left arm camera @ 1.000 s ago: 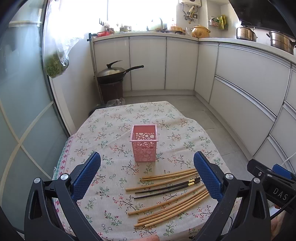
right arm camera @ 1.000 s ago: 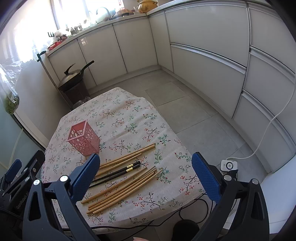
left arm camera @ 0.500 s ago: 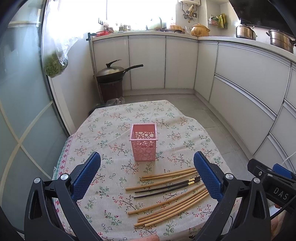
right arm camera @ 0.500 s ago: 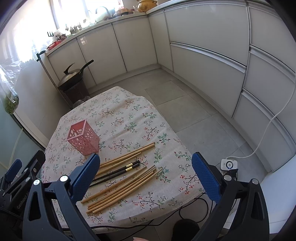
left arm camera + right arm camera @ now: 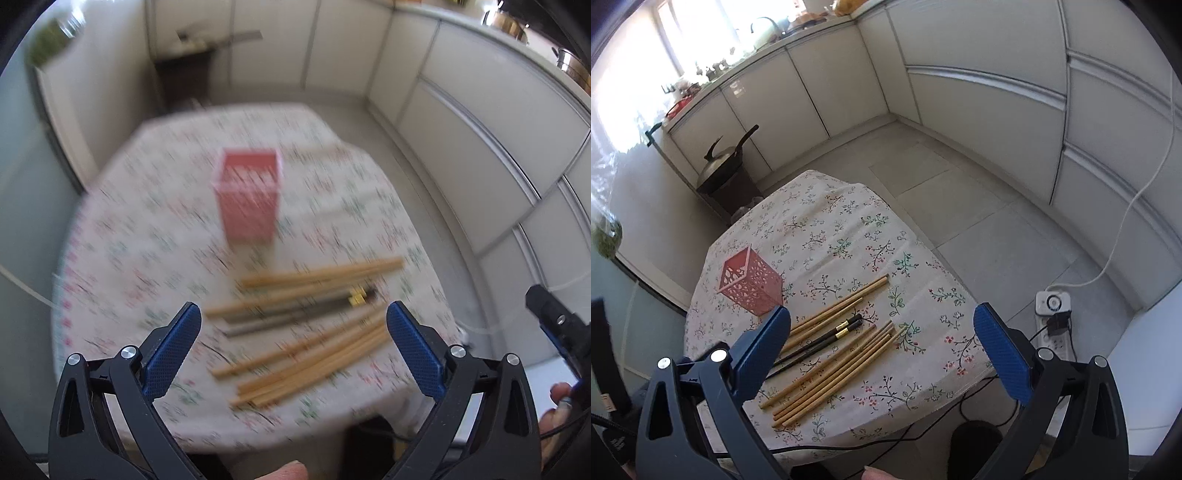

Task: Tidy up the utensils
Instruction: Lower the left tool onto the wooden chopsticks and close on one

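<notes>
— While both pairs hang above the near edge of the bench (image 5: 923,373), how do the tongs stand?
— Left tongs (image 5: 293,349) and right tongs (image 5: 881,349) gape wide, holding nothing.
— And the utensils?
— Bamboo chopsticks (image 5: 831,373) and a black pair (image 5: 820,341) lie loose near that edge; the pink holder (image 5: 750,282) stands upright beyond, toward the left edge.
</notes>
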{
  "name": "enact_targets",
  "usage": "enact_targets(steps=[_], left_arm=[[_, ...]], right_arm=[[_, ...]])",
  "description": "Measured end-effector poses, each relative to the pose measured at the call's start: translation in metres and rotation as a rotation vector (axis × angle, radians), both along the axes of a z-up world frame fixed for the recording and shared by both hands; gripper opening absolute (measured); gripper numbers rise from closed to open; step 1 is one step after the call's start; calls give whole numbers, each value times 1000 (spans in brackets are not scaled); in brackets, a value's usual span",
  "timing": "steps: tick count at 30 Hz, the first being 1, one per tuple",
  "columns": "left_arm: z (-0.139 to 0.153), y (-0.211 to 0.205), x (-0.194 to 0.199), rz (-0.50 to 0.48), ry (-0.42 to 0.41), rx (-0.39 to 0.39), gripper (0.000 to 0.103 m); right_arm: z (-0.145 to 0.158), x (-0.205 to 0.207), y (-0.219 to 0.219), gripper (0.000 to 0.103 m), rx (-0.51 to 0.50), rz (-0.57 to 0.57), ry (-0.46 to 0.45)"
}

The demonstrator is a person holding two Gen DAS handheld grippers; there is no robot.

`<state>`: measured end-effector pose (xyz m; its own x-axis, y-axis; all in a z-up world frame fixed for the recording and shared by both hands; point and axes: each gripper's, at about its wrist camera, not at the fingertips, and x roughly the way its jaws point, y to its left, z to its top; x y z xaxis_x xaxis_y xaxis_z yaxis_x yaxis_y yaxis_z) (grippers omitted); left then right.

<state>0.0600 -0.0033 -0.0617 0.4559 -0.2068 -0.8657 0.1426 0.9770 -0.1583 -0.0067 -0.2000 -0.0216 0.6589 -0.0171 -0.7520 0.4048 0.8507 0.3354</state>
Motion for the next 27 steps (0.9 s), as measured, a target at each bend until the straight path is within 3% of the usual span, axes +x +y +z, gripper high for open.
enact_targets(steps=[3, 6, 10, 13, 14, 15, 17, 22, 27], left_arm=[[-23, -18, 14, -92, 87, 63, 96], [-33, -34, 24, -152, 108, 99, 96], [-23, -61, 42, -225, 115, 17, 96], [-13, -100, 62, -391, 72, -66, 96], [-19, -116, 70, -465, 96, -53, 96], [-34, -134, 80, -514, 175, 29, 96], [-65, -151, 97, -468, 261, 165, 95], [-93, -163, 93, -548, 314, 201, 76], [-93, -170, 55, -710, 330, 236, 70]], right_arm=[[-9, -3, -23, 97, 138, -27, 13], [-15, -6, -36, 97, 207, -37, 27], [-24, -7, -47, 97, 301, -30, 51], [-38, -7, -60, 97, 437, -40, 65], [-42, -6, -63, 97, 482, -47, 70], [-46, -6, -67, 97, 517, -52, 74], [-55, -5, -76, 97, 587, -62, 88], [-71, -5, -82, 97, 664, -98, 129], [-81, -12, -89, 97, 734, -144, 144]])
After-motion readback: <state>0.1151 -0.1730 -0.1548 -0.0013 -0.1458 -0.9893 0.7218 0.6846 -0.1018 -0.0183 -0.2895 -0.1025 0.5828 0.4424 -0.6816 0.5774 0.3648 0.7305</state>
